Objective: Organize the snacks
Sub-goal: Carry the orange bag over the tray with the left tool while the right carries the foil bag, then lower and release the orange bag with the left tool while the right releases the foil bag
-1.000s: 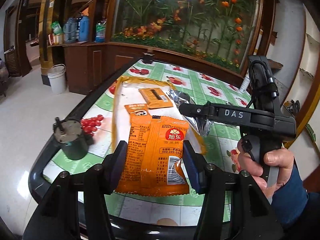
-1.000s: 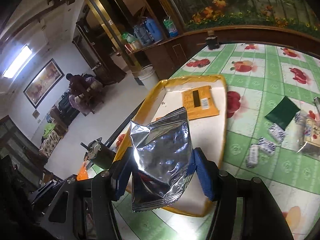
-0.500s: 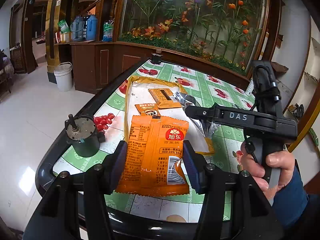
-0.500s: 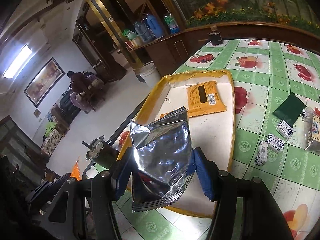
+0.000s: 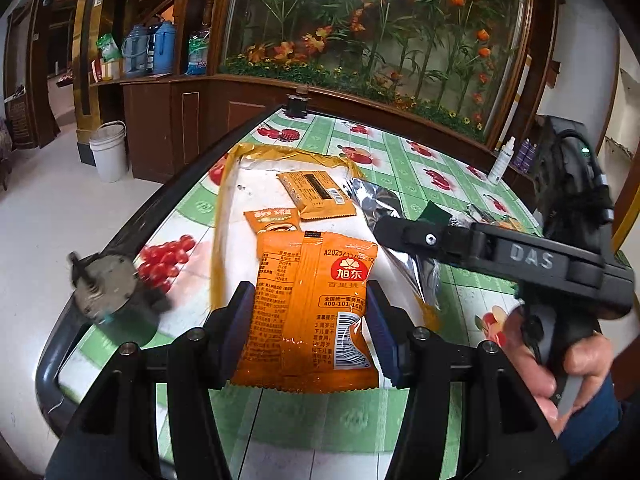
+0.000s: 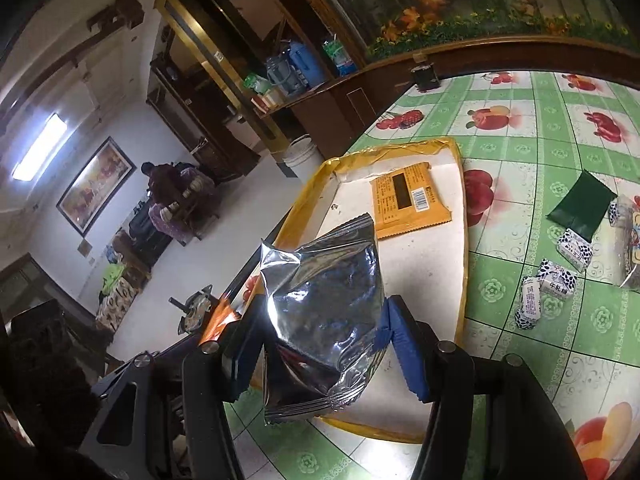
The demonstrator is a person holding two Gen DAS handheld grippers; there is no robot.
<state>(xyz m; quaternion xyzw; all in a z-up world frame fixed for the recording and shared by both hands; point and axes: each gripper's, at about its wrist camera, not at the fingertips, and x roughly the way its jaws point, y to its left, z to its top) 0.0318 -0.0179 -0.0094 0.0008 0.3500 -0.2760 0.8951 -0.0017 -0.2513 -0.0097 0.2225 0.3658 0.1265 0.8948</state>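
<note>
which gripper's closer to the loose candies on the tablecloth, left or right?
Right. The right gripper holds the silver packet over the tray, candies just right; left gripper sits beyond the tray.

The orange snack packet point(image 5: 310, 304) is glossy plastic film. The silver packet point(image 6: 320, 304) is crinkled, mirror-bright foil. The green-checked tablecloth point(image 6: 532, 120) looks smooth and shiny, beside the matt white tray point(image 6: 424, 256).

Left hand-held gripper point(image 5: 306, 322): both blue-padded fingers point(image 5: 234, 330) pressed against the sides of an orange packet point(image 5: 310, 308), held upright. Right hand-held gripper point(image 6: 322, 354): fingers clamped on a silver foil bag point(image 6: 324, 300); in the left wrist view its black body extends leftward at right, gripped by the right hand point(image 5: 560, 364).
</note>
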